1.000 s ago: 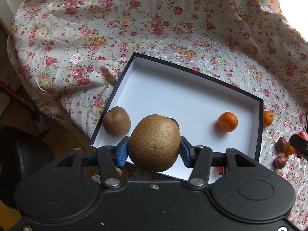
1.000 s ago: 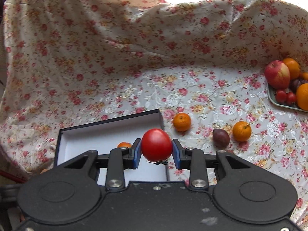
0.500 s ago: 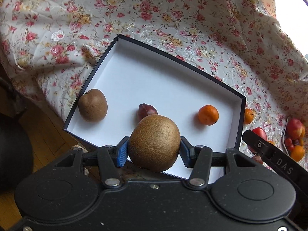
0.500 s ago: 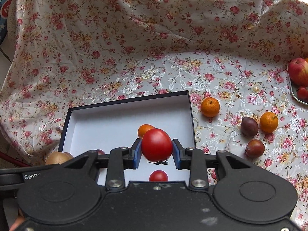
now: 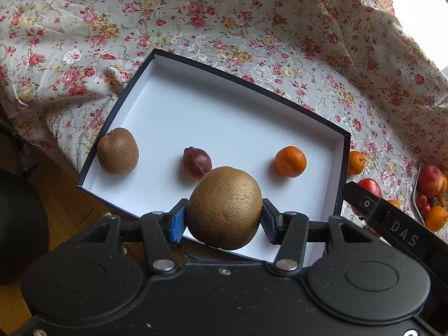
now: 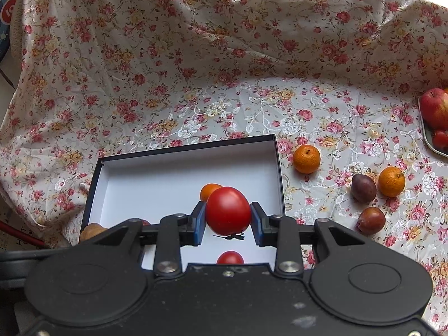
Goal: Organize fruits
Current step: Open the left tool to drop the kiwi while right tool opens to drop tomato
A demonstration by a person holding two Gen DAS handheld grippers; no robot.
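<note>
In the left wrist view, a small kiwi (image 5: pixel 117 151) lies at the left end of the box (image 5: pixel 246 82), close to its dark wall. To the right of it, near the middle of the white floor, there is a dark red plum (image 5: pixel 196 163), and further right a mandarin (image 5: pixel 290 161) rests near the right wall. In the lower middle of the frame the left gripper (image 5: pixel 224 219) is clamped on a big kiwi (image 5: pixel 224 207), the blue pads pressing it from both sides; it hangs above the near edge of the box. Right of the box, on the floral cloth (image 5: pixel 252 16), one more mandarin (image 5: pixel 355 162) is half hidden behind the wall. At the far right edge a tray (image 5: pixel 417 196) carries an apple and some smaller fruits (I cannot tell all of them).

In the right wrist view, the box (image 6: pixel 184 145) sits in the lower left and middle. The right gripper (image 6: pixel 228 218) grips a red tomato (image 6: pixel 228 210) above the right part of the box floor. A second tomato (image 6: pixel 230 257) lies on the floor below it, partly covered by the gripper body. To the right, on the cloth (image 6: pixel 196 56), are an orange mandarin (image 6: pixel 306 158), two plums (image 6: pixel 363 188) and another mandarin (image 6: pixel 391 177).
</note>
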